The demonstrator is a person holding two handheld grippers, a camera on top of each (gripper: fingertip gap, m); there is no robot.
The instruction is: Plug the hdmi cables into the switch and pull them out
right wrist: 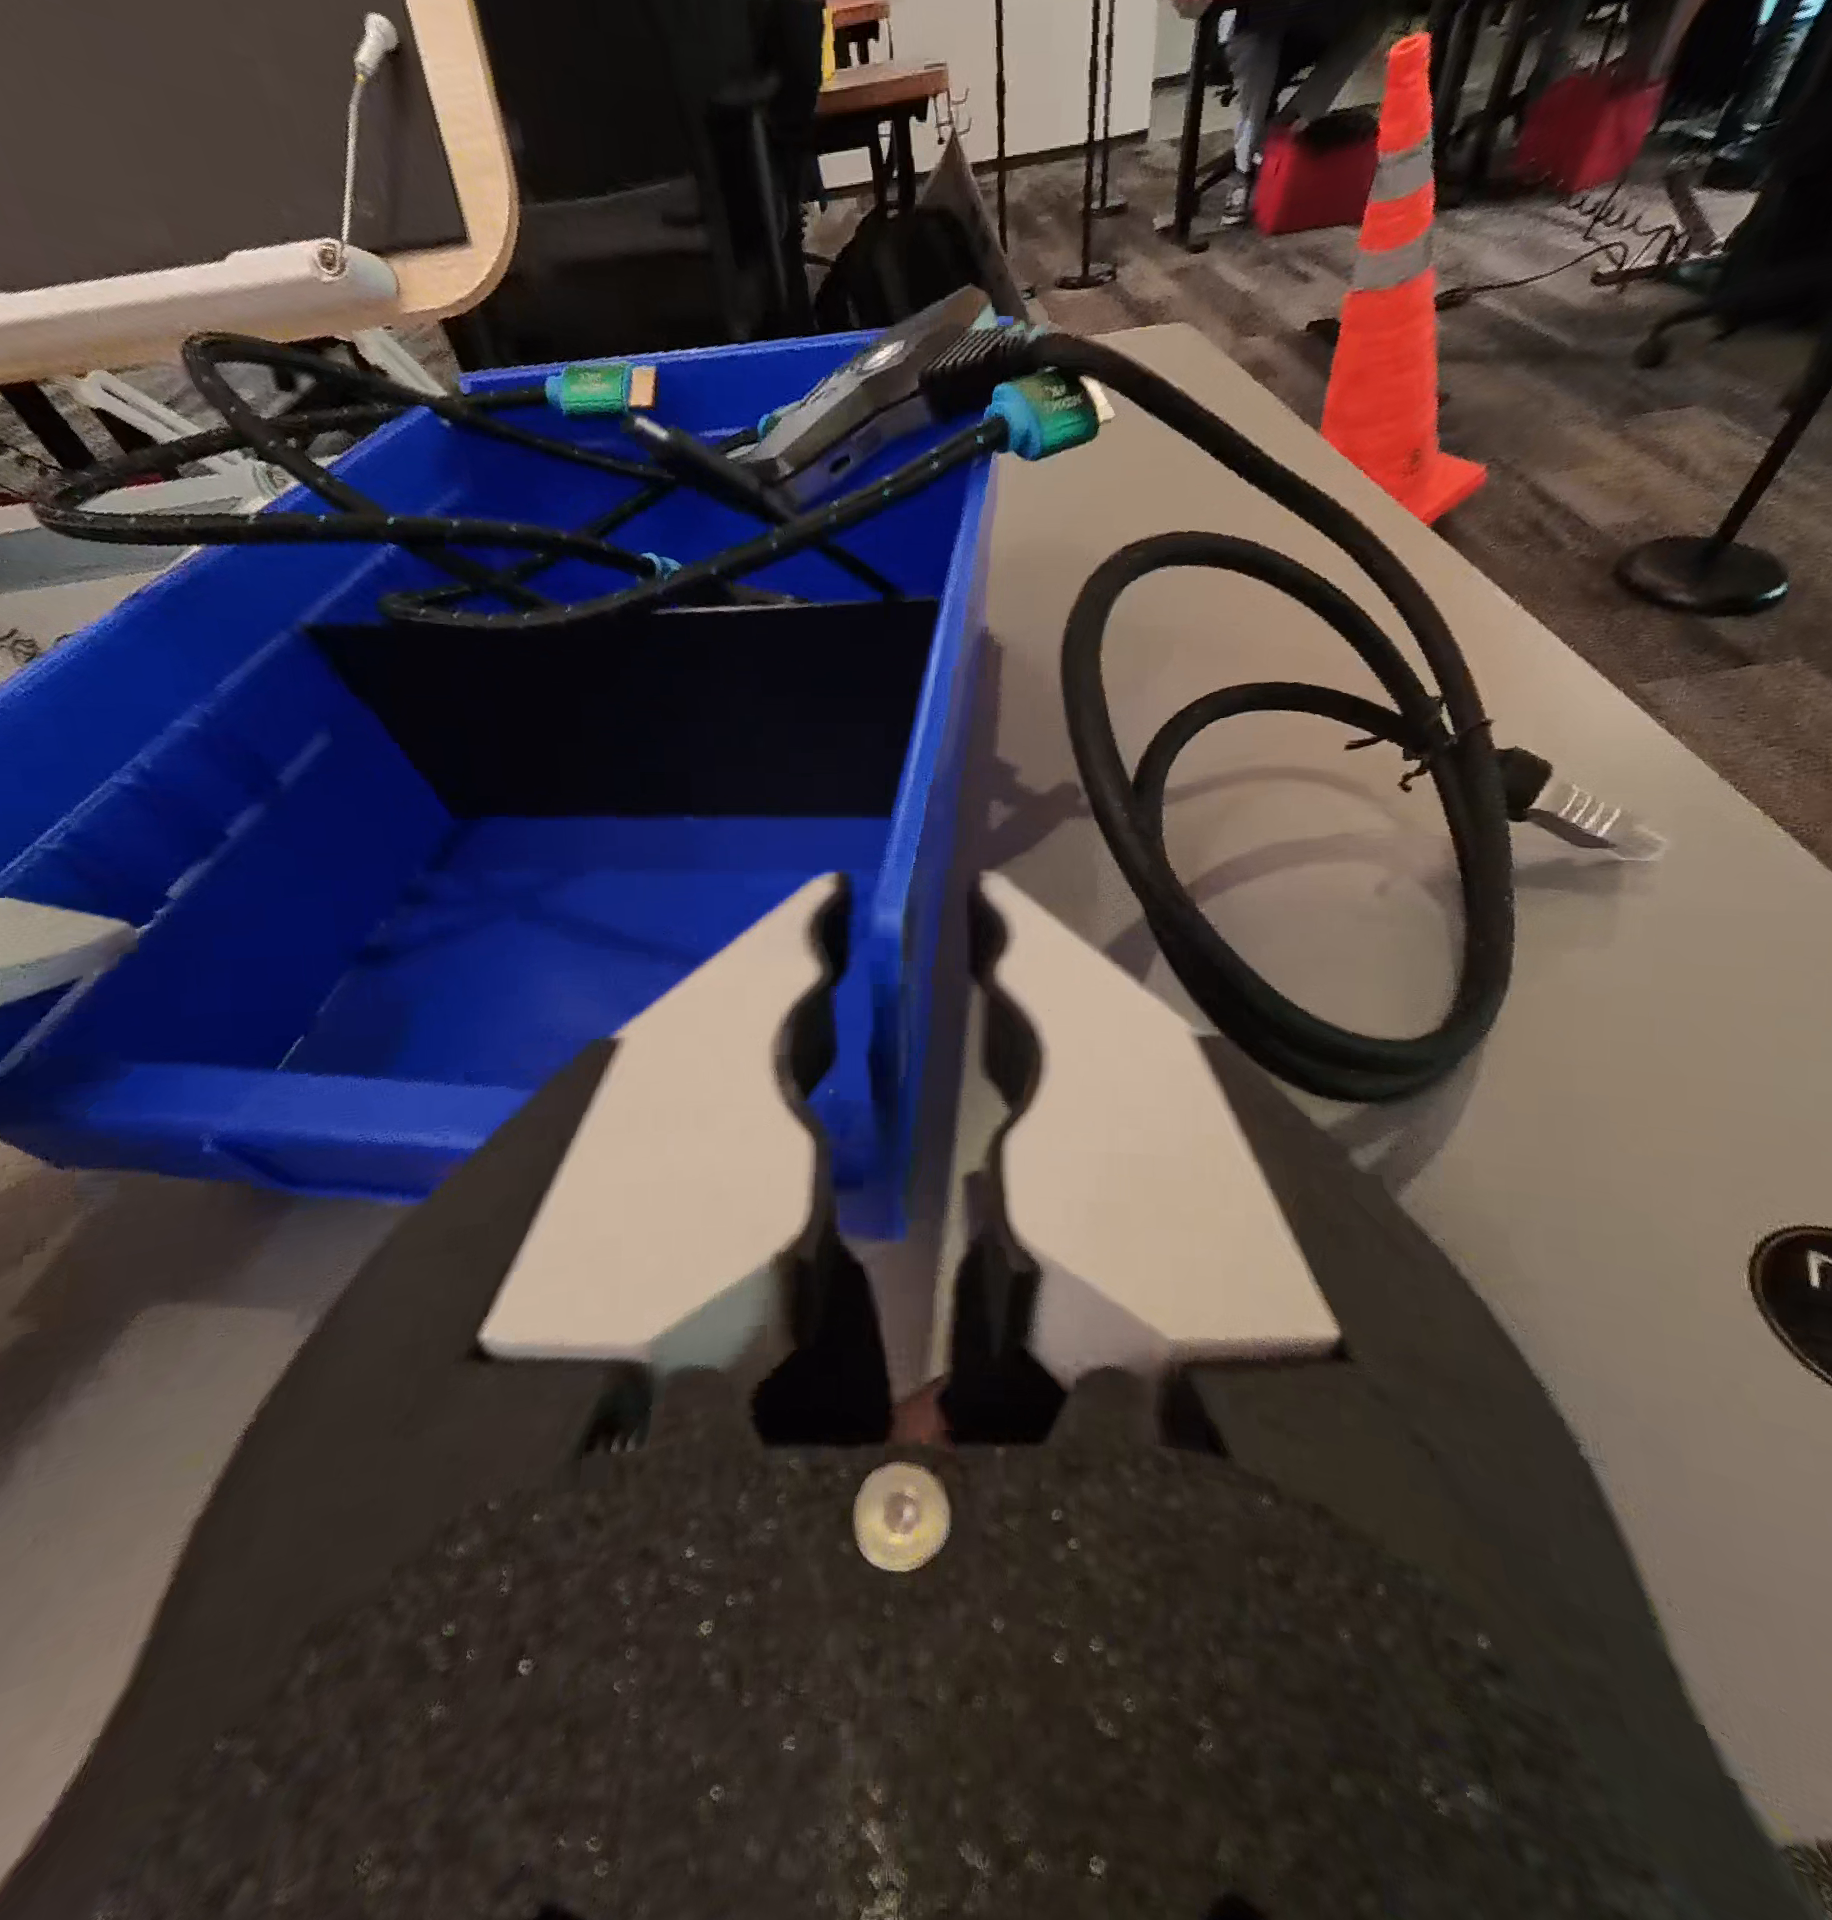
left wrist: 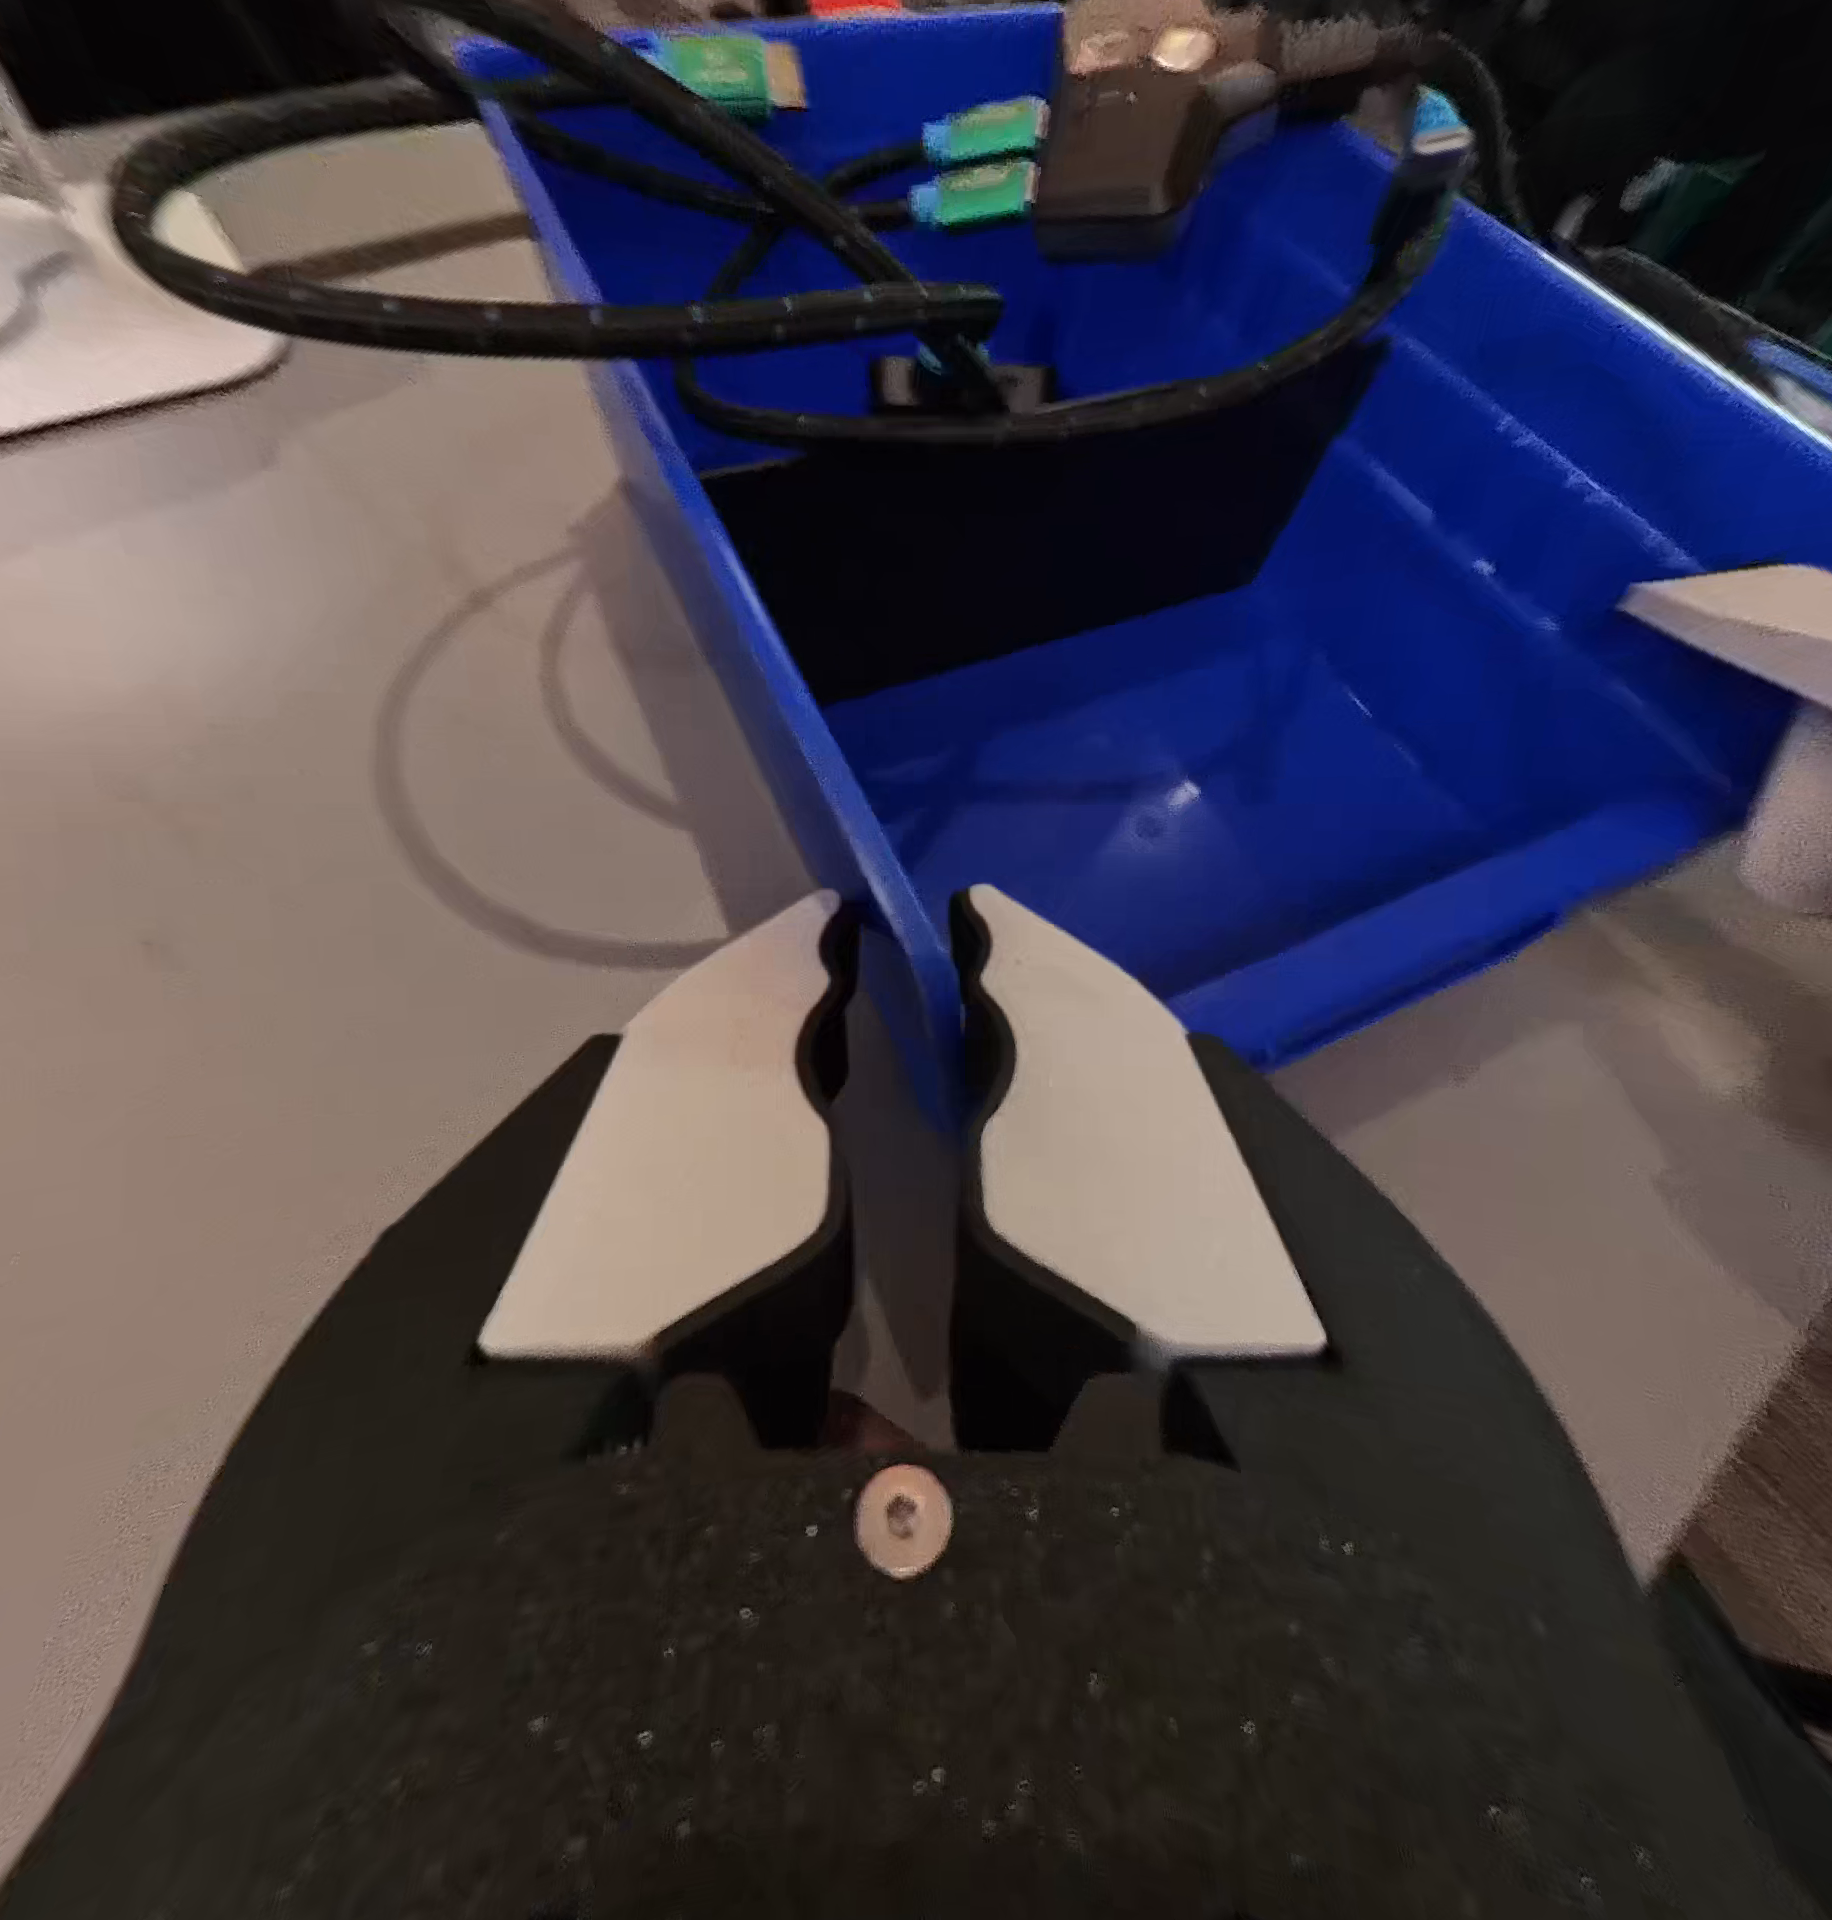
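The switch (right wrist: 870, 400) and the green-ended hdmi cables (right wrist: 600, 390) sit at the far end of the blue bin (right wrist: 216, 748). The left gripper (left wrist: 901, 914) and right gripper (right wrist: 912, 904) each pinch a bin wall. A jerk could spill the cables.
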